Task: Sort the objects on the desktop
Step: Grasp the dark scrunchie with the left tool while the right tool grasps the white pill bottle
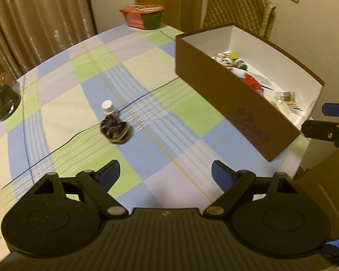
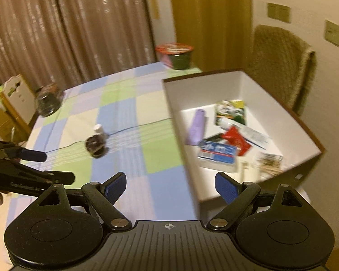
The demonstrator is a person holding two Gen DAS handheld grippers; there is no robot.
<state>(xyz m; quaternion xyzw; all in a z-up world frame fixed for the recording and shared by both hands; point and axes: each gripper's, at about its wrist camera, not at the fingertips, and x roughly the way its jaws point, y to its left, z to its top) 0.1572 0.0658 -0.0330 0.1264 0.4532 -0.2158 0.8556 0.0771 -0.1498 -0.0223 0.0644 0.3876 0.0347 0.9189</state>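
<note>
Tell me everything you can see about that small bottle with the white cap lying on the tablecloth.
The small bottle lies on its side on the checked tablecloth, out in the open, well to the left of the cardboard box. It has a white cap pointing away from the cameras and a dark body with a pale swirled pattern; its fluted base faces the left gripper. It looks like plastic, though blur hides any label. Nothing touches it but the cloth; both grippers are open and away from it.

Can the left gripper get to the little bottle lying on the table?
Probably yes. The left gripper is open and empty, and only bare tablecloth lies between it and the small bottle. The box sits off to the side.
</note>
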